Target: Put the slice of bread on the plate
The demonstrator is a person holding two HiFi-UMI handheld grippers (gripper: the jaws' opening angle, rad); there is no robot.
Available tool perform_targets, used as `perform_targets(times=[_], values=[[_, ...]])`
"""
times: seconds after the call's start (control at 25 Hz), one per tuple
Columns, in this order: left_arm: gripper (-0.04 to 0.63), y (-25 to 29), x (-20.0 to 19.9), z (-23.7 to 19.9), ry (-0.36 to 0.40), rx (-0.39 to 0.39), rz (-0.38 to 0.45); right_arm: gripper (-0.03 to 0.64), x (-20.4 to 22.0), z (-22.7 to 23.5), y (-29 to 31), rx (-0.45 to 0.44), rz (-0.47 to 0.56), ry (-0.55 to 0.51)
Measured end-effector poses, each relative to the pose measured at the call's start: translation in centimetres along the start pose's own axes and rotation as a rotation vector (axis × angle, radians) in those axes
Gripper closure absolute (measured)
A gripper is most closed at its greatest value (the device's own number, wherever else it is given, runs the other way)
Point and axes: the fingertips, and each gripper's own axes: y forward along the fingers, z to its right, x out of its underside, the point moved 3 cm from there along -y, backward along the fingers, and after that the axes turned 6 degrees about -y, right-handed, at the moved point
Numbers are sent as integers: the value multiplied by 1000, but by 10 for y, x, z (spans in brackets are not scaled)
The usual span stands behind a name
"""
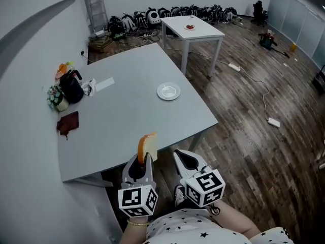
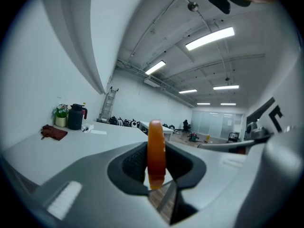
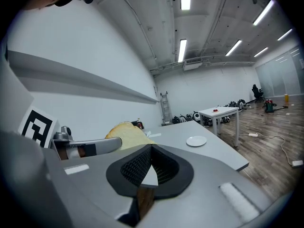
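Note:
A slice of bread (image 1: 148, 146) with an orange-brown crust stands upright on edge between the jaws of my left gripper (image 1: 146, 160), which is shut on it just off the near edge of the grey table (image 1: 127, 131). In the left gripper view the bread (image 2: 156, 152) shows edge-on, pinched between the dark pads. A small white plate (image 1: 168, 91) lies farther out on the table towards its right side, well beyond both grippers. My right gripper (image 1: 180, 157) hovers beside the left one, shut, with nothing in it. From the right gripper view the bread (image 3: 125, 134) sits to the left and the plate (image 3: 196, 140) ahead.
A black jug (image 1: 71, 87), a small flower pot (image 1: 56, 99), a dark red cloth (image 1: 68, 122) and a paper sheet (image 1: 104, 84) lie along the table's left side. A white table (image 1: 192, 28) stands beyond, with bags along the far wall and cables on the wooden floor (image 1: 264, 100).

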Motion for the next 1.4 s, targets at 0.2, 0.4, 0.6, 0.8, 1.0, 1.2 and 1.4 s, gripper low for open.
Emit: perform_targets(times=[0.2, 0.4, 0.6, 0.8, 1.0, 1.2, 1.4], values=[[505, 60, -6, 11, 6, -6, 4, 620, -10, 52, 30, -4, -4, -8], [505, 107, -8, 20, 5, -10, 9, 620, -16, 93, 53, -8, -3, -10], [505, 142, -8, 30, 4, -5, -2, 620, -20, 123, 67, -4, -5, -10], [505, 168, -11, 37, -11, -6, -8, 620, -24, 147, 76, -7, -8, -1], [505, 200, -11, 32, -31, -2, -30, 620, -23, 171, 95, 4, -29, -1], [505, 248, -13, 28, -64, 15, -48, 620, -29, 203, 121, 21, -44, -2], [505, 310, -9, 19, -124, 39, -86, 620, -30, 234, 151, 43, -83, -17]])
